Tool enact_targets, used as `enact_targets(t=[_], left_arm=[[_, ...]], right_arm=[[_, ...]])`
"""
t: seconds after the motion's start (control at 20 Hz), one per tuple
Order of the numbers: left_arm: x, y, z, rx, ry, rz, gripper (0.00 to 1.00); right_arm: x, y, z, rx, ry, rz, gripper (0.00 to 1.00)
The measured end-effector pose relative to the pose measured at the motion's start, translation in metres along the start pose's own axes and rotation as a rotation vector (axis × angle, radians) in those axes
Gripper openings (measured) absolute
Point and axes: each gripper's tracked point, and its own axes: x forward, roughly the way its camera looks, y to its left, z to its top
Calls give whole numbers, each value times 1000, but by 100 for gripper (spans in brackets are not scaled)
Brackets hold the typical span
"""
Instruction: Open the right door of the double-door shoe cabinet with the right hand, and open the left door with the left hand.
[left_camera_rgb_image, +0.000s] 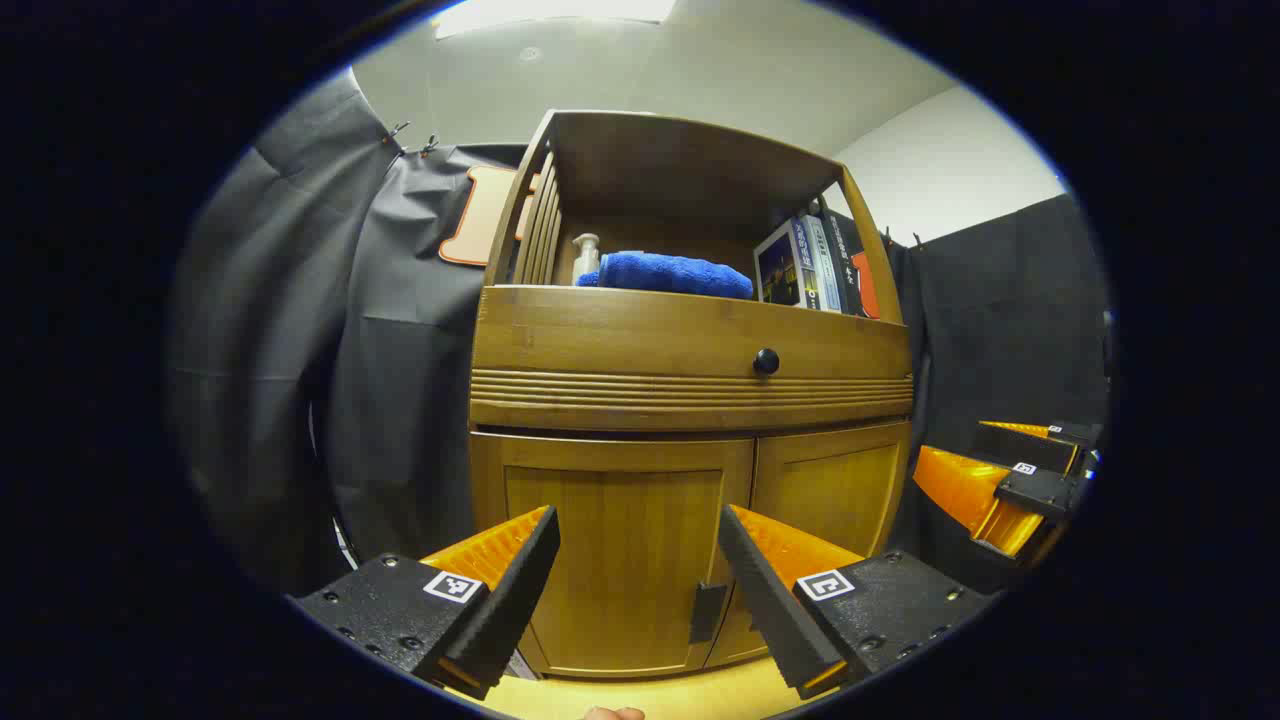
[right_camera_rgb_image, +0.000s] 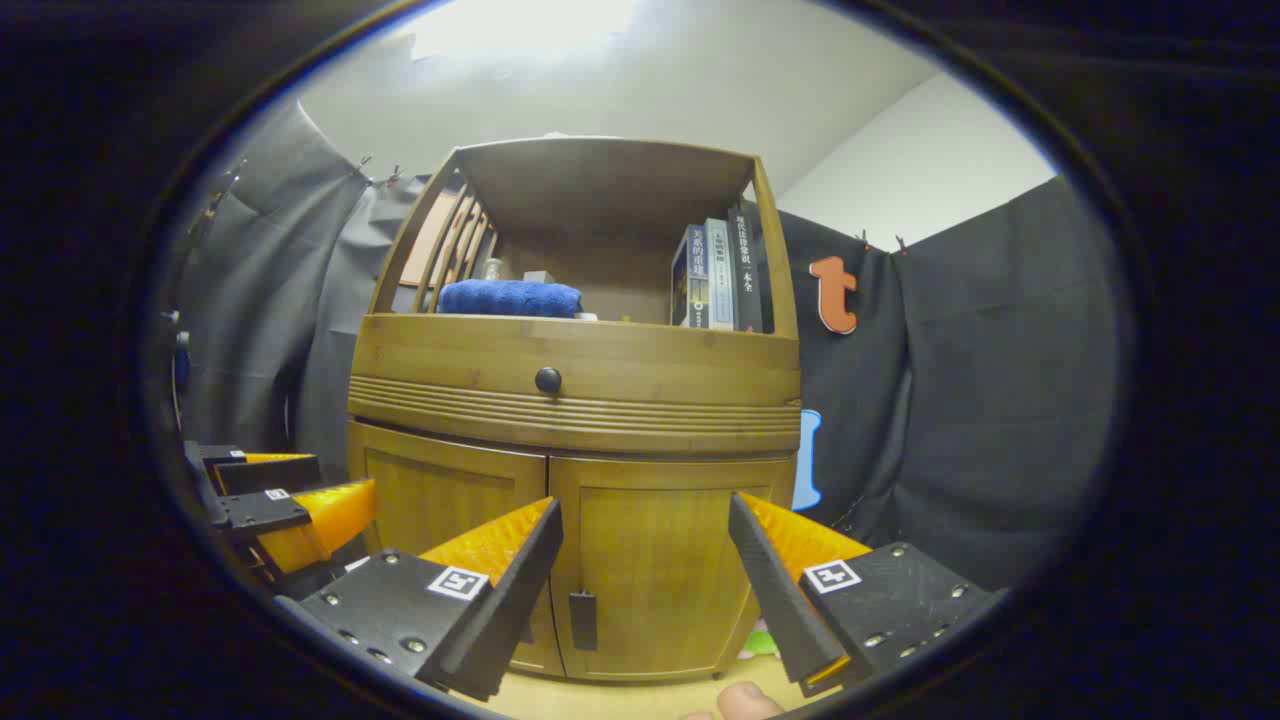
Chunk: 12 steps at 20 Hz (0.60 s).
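Facing the shoe cabinet (left_camera_rgb_image: 690, 400) head-on, both grippers hang in front of its lower half w/ nothing between their fingers. Left gripper (left_camera_rgb_image: 638, 560) has its jaws wide apart, framing the left door (left_camera_rgb_image: 612, 560); that door is closed, and its small dark handle (left_camera_rgb_image: 706, 612) sits low near the centre seam, just inside the gripper's right finger. Right door (left_camera_rgb_image: 835, 510) is next to it, also closed. Right gripper (right_camera_rgb_image: 645, 560) is likewise spread open, not touching the cabinet, aimed at the right door in the right gripper view; that door's dark handle (right_camera_rgb_image: 582, 620) sits low by the seam, close to this gripper's left finger.

Above the doors is a ribbed wood band, then a drawer front w/ a round black knob (left_camera_rgb_image: 766, 361). On the open shelf above the drawer: blue folded towel (left_camera_rgb_image: 668, 273) at centre, a white pump bottle (left_camera_rgb_image: 585, 258) left of it, books (left_camera_rgb_image: 805, 265) standing at the shelf's right end.

Each gripper shows at the far edge of the other's view, beside the cabinet. The cabinet stands on a pale wood floor (left_camera_rgb_image: 690, 695), w/ black cloth hung behind it.
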Motion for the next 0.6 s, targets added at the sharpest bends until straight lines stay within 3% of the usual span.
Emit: enact_targets(t=[0.1,0.6], left_arm=[[1,2,3,2,-9,7,99],[-5,6,1,-5,-5,32,99]], right_arm=[[0,2,0,-6,3,5,99],[1,2,-7,-9,19,10,96]])
